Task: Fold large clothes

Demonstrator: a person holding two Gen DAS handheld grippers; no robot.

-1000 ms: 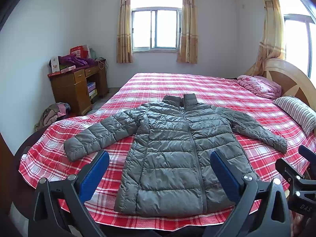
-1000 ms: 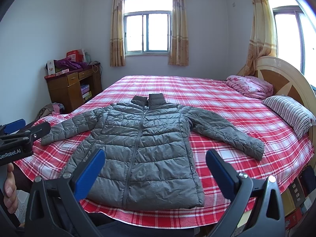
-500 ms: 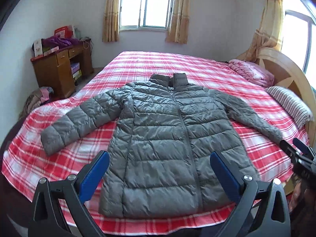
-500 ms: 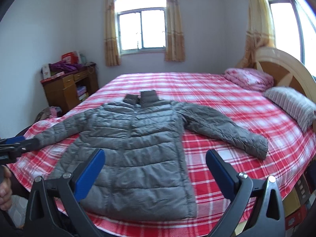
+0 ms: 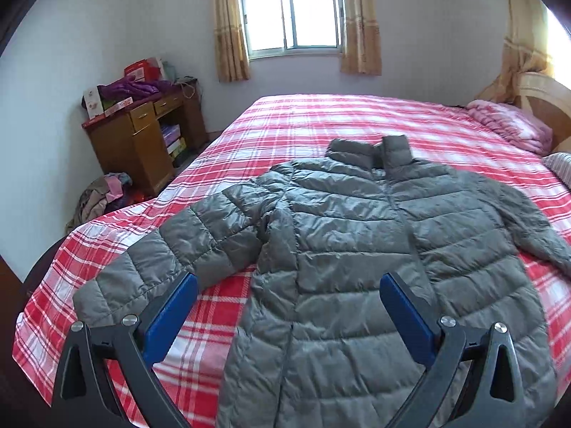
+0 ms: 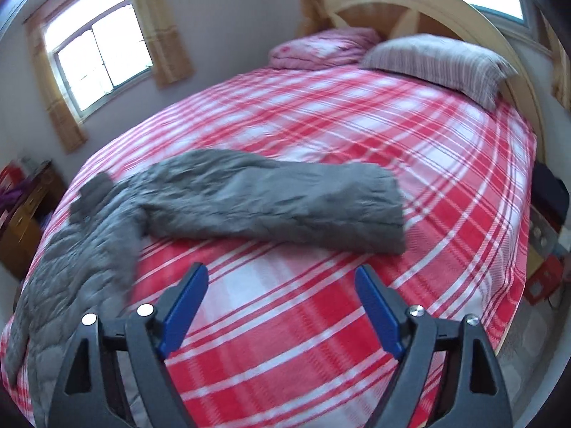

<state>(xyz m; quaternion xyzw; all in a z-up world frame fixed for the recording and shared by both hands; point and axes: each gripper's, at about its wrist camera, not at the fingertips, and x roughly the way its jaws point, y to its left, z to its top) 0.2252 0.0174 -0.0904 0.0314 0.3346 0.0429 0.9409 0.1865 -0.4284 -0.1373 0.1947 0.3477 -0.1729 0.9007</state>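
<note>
A grey quilted puffer jacket point(image 5: 357, 256) lies flat and zipped on the red plaid bed point(image 5: 339, 121), sleeves spread to both sides. My left gripper point(image 5: 287, 281) hangs open above the jacket's left side, between the left sleeve point(image 5: 171, 260) and the body; nothing is between its blue pads. In the right wrist view the jacket's right sleeve point(image 6: 278, 203) stretches across the bed, cuff to the right. My right gripper point(image 6: 282, 273) is a little short of that sleeve, over bare sheet, and its jaws are closing with nothing between them.
A wooden desk point(image 5: 142, 139) with boxes and purple cloth stands by the left wall, a clothes heap point(image 5: 103, 196) on the floor beside it. A striped pillow point(image 6: 439, 60) and a folded pink quilt point(image 6: 321, 50) lie at the curved headboard point(image 6: 428, 3).
Both grippers have moved lower and closer to the bed. The left one now looks at the left sleeve. The right one swung right and rolled, facing the right sleeve; its jaws have narrowed.
</note>
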